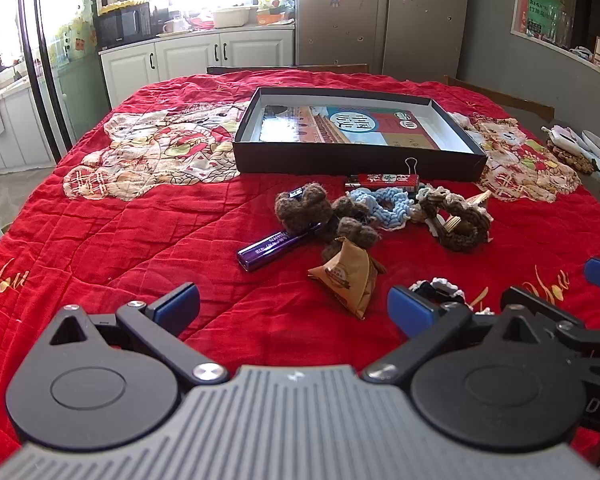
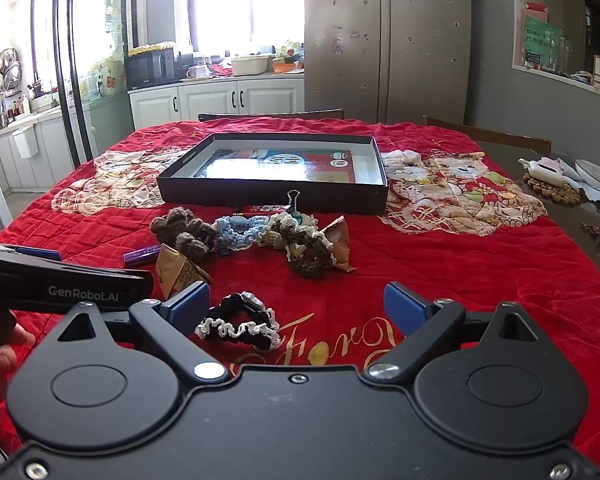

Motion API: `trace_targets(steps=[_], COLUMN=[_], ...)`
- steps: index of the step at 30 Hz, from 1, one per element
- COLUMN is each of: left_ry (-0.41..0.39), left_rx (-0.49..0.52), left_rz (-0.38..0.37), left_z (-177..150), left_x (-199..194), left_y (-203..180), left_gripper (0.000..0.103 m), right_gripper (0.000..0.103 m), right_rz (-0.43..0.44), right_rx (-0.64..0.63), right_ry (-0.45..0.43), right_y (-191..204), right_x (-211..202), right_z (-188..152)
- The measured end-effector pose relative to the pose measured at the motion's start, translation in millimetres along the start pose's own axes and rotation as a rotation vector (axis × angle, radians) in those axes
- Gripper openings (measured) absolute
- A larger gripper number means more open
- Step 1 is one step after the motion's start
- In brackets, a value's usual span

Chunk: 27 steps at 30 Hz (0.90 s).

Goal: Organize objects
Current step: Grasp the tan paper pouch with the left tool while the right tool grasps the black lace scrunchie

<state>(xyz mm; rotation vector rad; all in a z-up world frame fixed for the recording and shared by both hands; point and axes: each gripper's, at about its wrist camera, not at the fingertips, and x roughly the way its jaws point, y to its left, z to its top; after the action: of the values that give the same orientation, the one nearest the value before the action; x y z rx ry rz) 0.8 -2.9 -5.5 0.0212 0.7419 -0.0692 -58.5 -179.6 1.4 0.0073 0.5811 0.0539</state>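
A shallow black box [image 1: 356, 160] [image 2: 276, 196] with a printed card inside sits on the red quilt. In front of it lies a pile: brown scrunchie [image 1: 304, 206] [image 2: 184, 230], blue scrunchie [image 1: 388, 204] [image 2: 240, 232], brown-and-cream scrunchie [image 1: 456, 220] [image 2: 308, 250], purple tube [image 1: 276, 246] [image 2: 142, 256], tan paper packet [image 1: 348, 278] [image 2: 178, 272], red lighter [image 1: 386, 180], binder clip [image 1: 411, 166] [image 2: 294, 196]. A black-and-white scrunchie [image 2: 240, 326] [image 1: 436, 288] lies between my right gripper's open fingers. My left gripper [image 1: 294, 310] is open and empty, just short of the packet. My right gripper [image 2: 296, 308] is open.
The red quilt [image 1: 140, 240] covers the table. A bare table strip at the right holds a woven coaster [image 2: 556, 192], a white item and a plate. Chair backs [image 2: 488, 136] stand behind the table. Kitchen cabinets and a fridge are beyond.
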Motion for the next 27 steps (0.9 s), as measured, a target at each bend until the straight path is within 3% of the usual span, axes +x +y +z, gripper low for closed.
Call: trace_targets(steps=[15, 27], left_ry=[0.008, 0.02], left_rx=[0.006, 0.036], left_rz=[-0.012, -0.089], left_z=[0.0, 3.6], left_x=[2.7, 18.6], left_y=[-0.6, 0.8], left_gripper=[0.103, 0.103], right_gripper=[0.088, 0.078], right_rz=[0.011, 0.055], right_rx=[-0.017, -0.035], right_ry=[0.022, 0.056], right_y=[0.7, -6.8], right_x=[6.1, 26.3], right_z=[-2.4, -3.5])
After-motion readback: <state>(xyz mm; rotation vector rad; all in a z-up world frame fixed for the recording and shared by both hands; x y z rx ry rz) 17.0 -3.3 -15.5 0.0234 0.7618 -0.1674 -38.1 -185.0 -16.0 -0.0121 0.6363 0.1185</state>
